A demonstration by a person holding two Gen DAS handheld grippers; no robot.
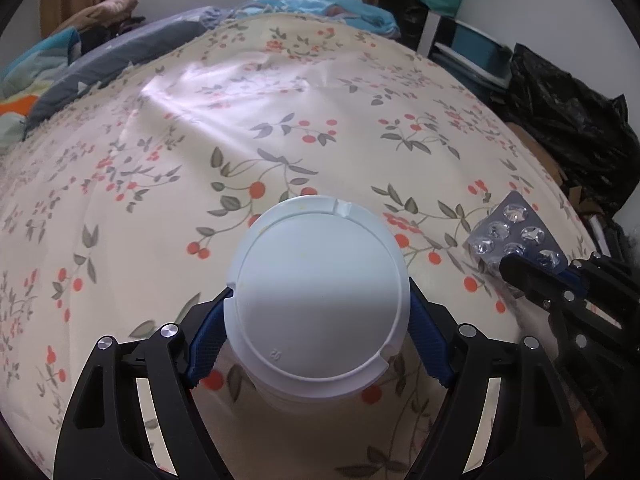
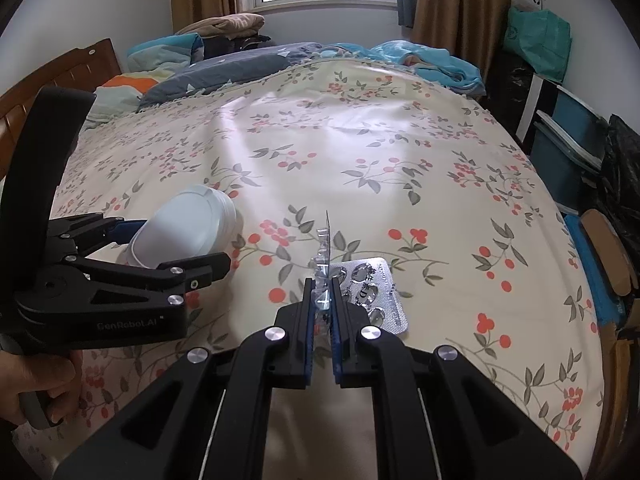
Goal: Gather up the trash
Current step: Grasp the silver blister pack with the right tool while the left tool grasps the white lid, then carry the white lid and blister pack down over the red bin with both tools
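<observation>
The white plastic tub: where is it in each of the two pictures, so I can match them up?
Left wrist view: the white plastic tub fills the lower centre, clamped between the left gripper fingers, its lid toward the camera.
Right wrist view: it sits at middle left, in the left gripper.
Shared landmark: the silver blister pack held by the right gripper, above the floral bedspread.

— What am I seeing of the rig from here?

— I'm looking at the left gripper (image 2: 176, 248): matte black linkages, round silver screw heads, "GenRobot.AI" lettering showing faintly. Bare skin is showing on the left hand (image 2: 38, 388).

— And the right gripper (image 2: 322, 292)?

— It's wearing blue textured pads (image 2: 335, 332) inside black fingers.
</observation>
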